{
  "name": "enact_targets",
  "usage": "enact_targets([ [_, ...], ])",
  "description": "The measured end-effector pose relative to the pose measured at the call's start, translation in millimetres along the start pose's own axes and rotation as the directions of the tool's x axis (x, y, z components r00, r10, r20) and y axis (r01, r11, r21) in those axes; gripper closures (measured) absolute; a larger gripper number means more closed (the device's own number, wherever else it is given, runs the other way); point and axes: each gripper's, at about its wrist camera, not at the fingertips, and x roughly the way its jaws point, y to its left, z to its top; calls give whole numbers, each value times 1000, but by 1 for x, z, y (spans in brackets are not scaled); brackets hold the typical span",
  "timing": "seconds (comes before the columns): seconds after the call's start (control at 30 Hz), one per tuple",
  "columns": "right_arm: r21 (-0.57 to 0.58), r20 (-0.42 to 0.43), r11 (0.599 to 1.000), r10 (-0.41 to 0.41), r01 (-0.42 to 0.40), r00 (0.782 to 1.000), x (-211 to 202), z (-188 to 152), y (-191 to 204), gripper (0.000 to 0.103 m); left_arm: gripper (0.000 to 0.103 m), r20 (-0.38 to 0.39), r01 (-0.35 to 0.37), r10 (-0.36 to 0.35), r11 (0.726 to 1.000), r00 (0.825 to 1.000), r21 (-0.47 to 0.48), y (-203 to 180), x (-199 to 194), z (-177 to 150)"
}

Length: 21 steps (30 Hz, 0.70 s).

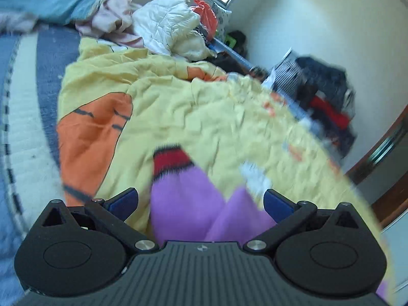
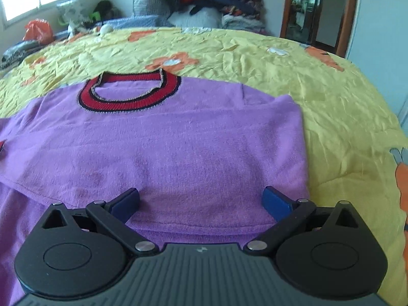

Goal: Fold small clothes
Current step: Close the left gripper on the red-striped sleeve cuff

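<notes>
On bed (image 2: 331, 81) | sweater (image 2: 163, 142) lay flat, right sleeve apparently folded in | left gripper (image 1: 201, 200) and right gripper (image 2: 201, 200) jaws spread, empty | judged early: remaining folds pending.

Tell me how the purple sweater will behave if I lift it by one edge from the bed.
The purple sweater looks like a soft knit lying flat with creases, so it will likely drape and sag rather than hold shape. The folded-in sleeve may slip open. On the wrinkled yellow bedsheet it may drag rather than slide. Both tools, left and right, are open.
</notes>
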Motion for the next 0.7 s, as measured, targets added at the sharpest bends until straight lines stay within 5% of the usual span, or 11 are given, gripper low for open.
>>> enact_targets([
  [0.23,-11,30,1000,-2,3,1000,2,-1,1,0,0,-74,38,-45,996,996,-84,23,30,20],
  [0.33,-5,36,1000,-4,4,999,2,-2,2,0,9,-68,57,-64,994,996,-93,22,29,21],
  [0.37,-4,37,1000,-3,3,999,3,-2,2,0,20,-67,64,-71,994,995,-92,21,29,22],
  [0.47,0,43,1000,-6,6,999,3,-2,3,0,75,-131,31,-42,996,991,-82,18,38,21],
  [0.57,1,45,1000,-7,6,999,4,-2,4,0,78,-150,23,-33,998,988,-67,17,44,18],
  [0.7,1,50,1000,-2,2,999,3,-2,3,0,97,-126,58,-76,989,989,-138,27,38,19],
])
